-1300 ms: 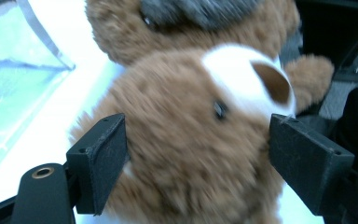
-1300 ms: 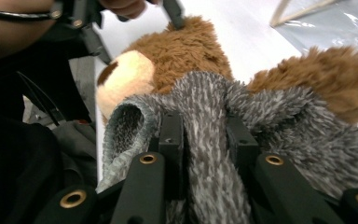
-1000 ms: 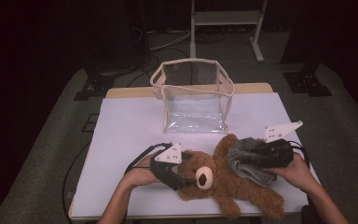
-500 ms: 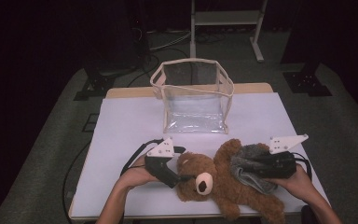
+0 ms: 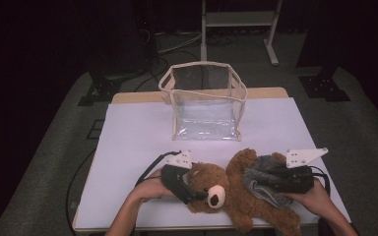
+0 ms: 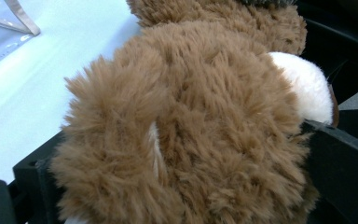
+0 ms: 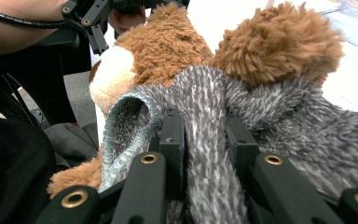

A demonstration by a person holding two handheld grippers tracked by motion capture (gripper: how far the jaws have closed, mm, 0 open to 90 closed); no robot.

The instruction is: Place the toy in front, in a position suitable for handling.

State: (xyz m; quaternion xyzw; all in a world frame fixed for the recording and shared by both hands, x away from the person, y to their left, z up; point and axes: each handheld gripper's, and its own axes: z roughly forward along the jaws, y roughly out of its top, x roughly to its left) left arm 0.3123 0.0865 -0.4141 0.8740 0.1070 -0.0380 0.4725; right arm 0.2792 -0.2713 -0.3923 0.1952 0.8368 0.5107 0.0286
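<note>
Jaws of left gripper (image 5: pixel 193 189) have just been opening, now spread around teddy bear's head (image 6: pixel 200 126); right gripper (image 7: pixel 205 154) jaws clamp grey sweater (image 7: pixel 279 116), apparently to pull it along the bear.

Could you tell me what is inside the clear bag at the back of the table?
The clear bag looks empty: through its walls only the white table cover shows. Nothing inside seems hidden.

My forearms came in from the near edge, one on each side, both low and roughly level. My left hand (image 5: pixel 150 189) gripped the left gripper (image 5: pixel 197 192), which pointed toward my right. Its jaws had just been opening and stood wide, one on each side of the teddy bear's (image 5: pixel 236 194) head. My right hand (image 5: pixel 311 196) held the right gripper (image 5: pixel 258 181) pointing toward my left, jaws pinched on a fold of the bear's grey sweater (image 7: pixel 205 121).
</note>
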